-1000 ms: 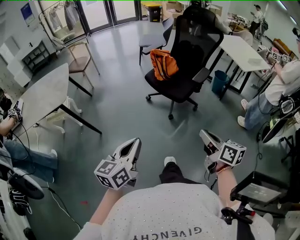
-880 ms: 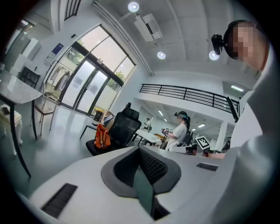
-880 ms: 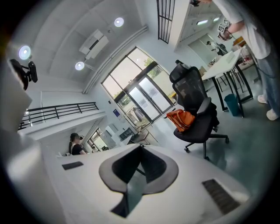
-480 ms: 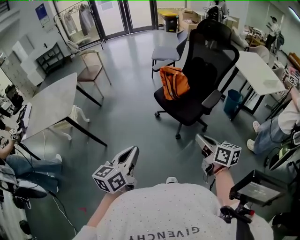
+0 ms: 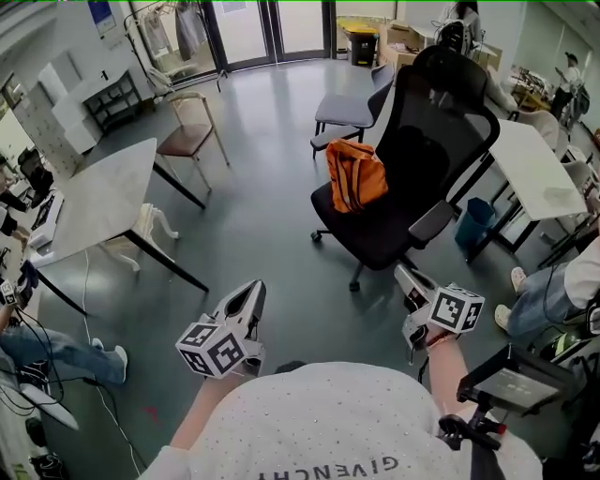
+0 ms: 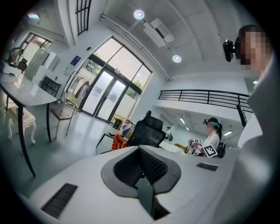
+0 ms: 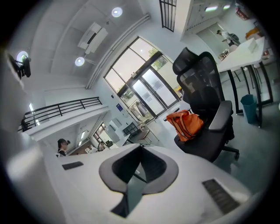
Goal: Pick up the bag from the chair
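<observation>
Orange bag [image 5: 356, 175] on black office chair [image 5: 386, 236]; chair on floor [image 5: 262, 246].

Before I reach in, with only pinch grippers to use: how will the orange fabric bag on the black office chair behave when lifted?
The orange fabric bag looks creased and slumped on the seat, so it will probably sag and fold. It bulges somewhat, so perhaps not empty. The black office chair stands on casters; pushing may roll it.

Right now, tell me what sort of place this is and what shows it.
Most likely an open-plan office or lab workspace: a black swivel office chair holding an orange bag, white work tables with people seated at them, and glass entrance doors.
</observation>
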